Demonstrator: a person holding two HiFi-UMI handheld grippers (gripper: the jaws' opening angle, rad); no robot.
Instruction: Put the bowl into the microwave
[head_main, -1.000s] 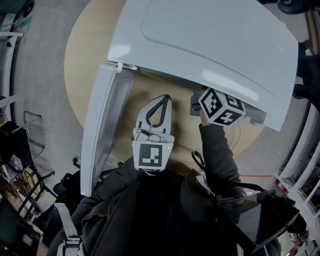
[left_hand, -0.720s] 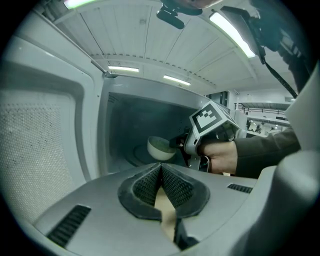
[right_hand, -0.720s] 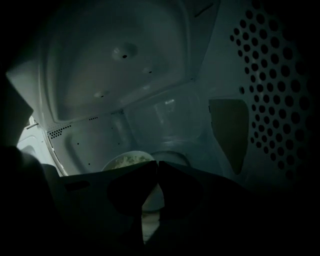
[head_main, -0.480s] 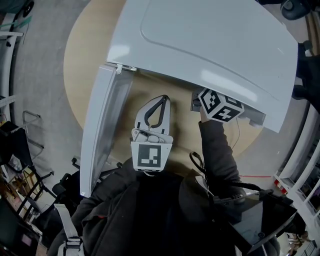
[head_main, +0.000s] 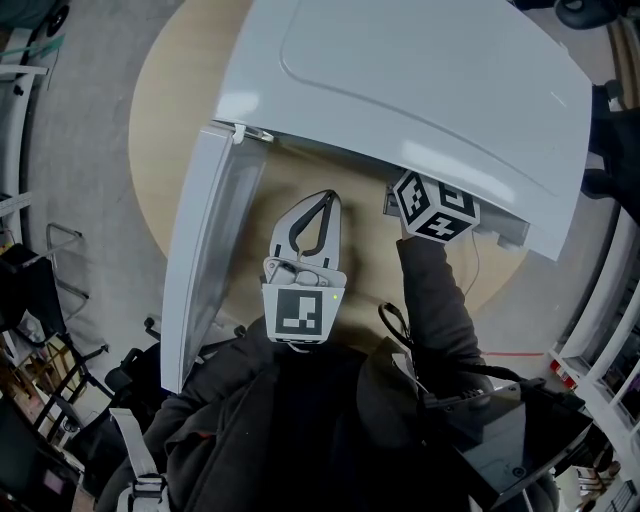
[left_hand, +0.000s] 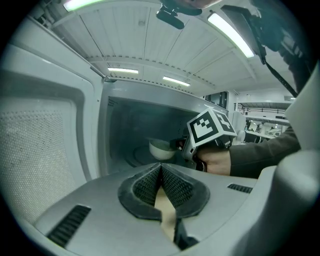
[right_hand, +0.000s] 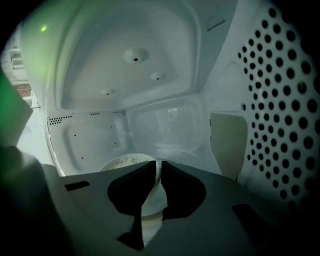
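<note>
bowl in microwave, microwave on table, door at L

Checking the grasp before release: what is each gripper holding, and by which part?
The right gripper pinches the bowl by its near rim, inside the microwave. The left gripper holds nothing; its jaws are together.

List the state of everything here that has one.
microwave door: open.
bowl: upright, inside the microwave, rim pinched by the right claw.
right claw: shut on the bowl's rim, reaching into the cavity.
left claw: shut, empty, outside the microwave.
</note>
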